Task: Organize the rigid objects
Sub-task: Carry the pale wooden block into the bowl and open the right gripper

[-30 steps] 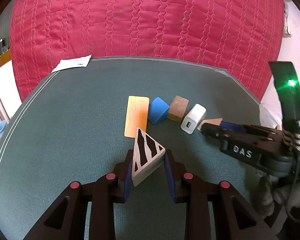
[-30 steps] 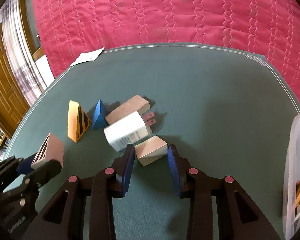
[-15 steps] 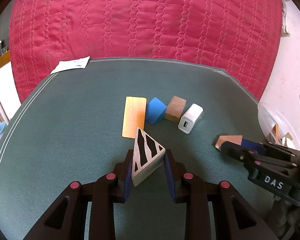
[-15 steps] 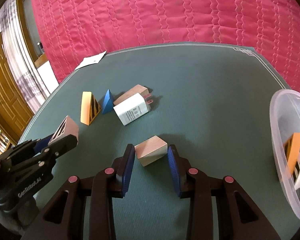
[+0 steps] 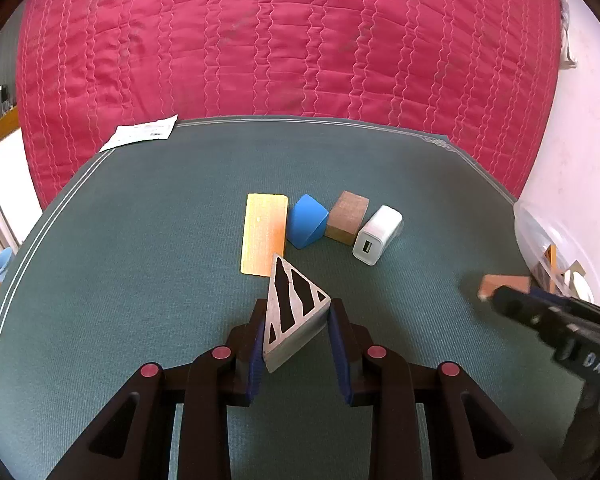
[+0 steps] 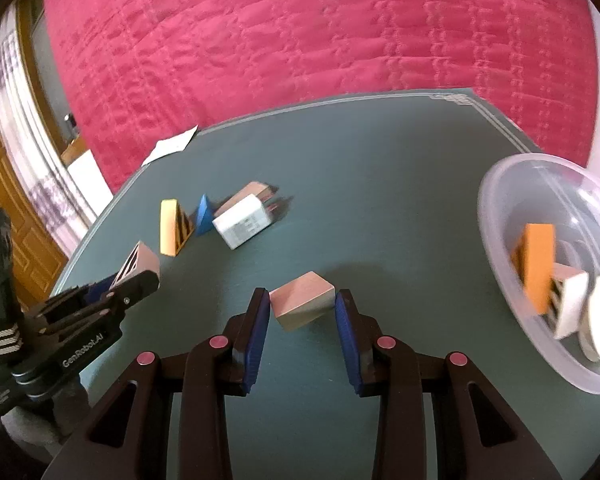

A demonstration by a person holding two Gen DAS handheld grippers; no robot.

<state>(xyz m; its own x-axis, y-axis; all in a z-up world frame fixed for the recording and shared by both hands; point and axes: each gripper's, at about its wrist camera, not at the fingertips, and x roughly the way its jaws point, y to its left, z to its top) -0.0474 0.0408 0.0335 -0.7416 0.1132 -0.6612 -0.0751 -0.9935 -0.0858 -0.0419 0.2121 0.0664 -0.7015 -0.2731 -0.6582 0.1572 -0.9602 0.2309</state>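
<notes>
Green felt covers the table (image 5: 140, 264), edged with a pale double line, and behind it hangs a quilted crimson cloth (image 5: 284, 36) that fills most of the background in both views. A white paper slip (image 5: 140, 137) lies at the table's far left corner. In the right wrist view a brown panelled door (image 6: 8, 216) and a pale curtain (image 6: 28, 120) stand at the left of the room, and a white wall (image 5: 576, 152) shows to the right of the cloth in the left wrist view. The left gripper (image 5: 298, 344) is clamped on a striped wedge (image 5: 294, 312), its black-and-white face turned up. Beyond it a row rests on the felt: a yellow block (image 5: 263, 234), a blue wedge (image 5: 306, 226) just beside it, a brown block (image 5: 347, 223) and a white charger (image 5: 377, 235) close against one another. The right gripper (image 6: 302, 332) is clamped on a tan block (image 6: 302, 306), clear of the row and near a clear plastic bowl (image 6: 496, 216) at the table's right edge. The bowl holds an orange block (image 6: 536, 268) and some pale pieces, blurred too much to name.
</notes>
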